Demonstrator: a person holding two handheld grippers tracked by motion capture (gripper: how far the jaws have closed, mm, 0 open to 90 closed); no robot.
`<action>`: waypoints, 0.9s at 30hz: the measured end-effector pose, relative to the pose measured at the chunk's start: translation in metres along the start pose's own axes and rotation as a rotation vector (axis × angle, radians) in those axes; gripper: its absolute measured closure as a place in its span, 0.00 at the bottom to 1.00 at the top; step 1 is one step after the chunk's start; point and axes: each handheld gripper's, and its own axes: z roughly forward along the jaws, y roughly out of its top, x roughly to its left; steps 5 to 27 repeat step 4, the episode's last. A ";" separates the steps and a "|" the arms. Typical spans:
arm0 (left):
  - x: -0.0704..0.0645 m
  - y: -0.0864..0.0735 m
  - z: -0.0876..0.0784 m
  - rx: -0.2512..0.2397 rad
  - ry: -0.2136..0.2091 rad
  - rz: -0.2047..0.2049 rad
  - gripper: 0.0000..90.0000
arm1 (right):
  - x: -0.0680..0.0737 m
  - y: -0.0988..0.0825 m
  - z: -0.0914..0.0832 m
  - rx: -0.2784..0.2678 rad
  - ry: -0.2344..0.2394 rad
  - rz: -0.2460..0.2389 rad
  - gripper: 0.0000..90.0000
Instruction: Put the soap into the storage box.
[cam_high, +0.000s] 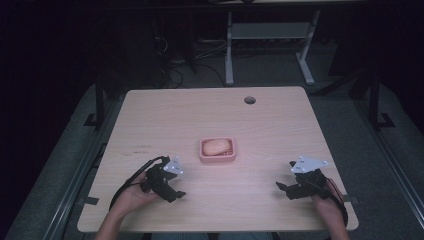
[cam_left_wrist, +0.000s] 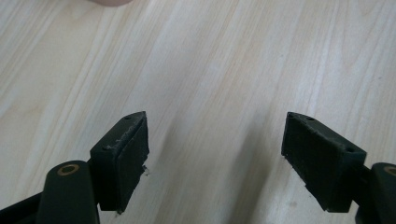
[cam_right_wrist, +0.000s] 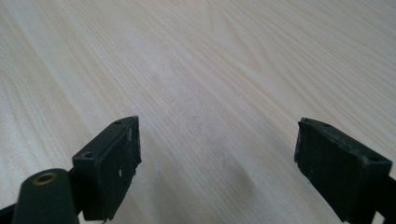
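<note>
One light wooden table with rounded corners (cam_high: 280, 130) is seen, and one dark round cable hole (cam_high: 250, 100) is counted in its top near the far edge. One pink, square, shallow plastic dish (cam_high: 217, 157) is found on the table, and one pale, rounded, oval lump (cam_high: 216, 146) is held inside it. Two black hand-held two-jaw grippers are counted: a left gripper (cam_high: 176, 192) and a right gripper (cam_high: 284, 189). Two grey three-cornered plates are seen, one on top of each. Two black jaws are shown by each gripper, four in all. Two hands are counted. One white-legged desk frame (cam_high: 270, 30) is seen behind the table.
</note>
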 end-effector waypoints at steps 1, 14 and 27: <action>0.000 0.000 0.000 0.000 0.000 0.000 0.24 | 0.000 0.001 0.000 -0.002 0.002 -0.005 0.16; -0.001 0.002 0.003 -0.004 -0.006 0.005 0.23 | 0.000 0.001 0.001 -0.002 0.007 -0.014 0.16; -0.001 0.002 0.003 -0.004 -0.006 0.005 0.23 | 0.000 0.001 0.001 -0.002 0.007 -0.014 0.16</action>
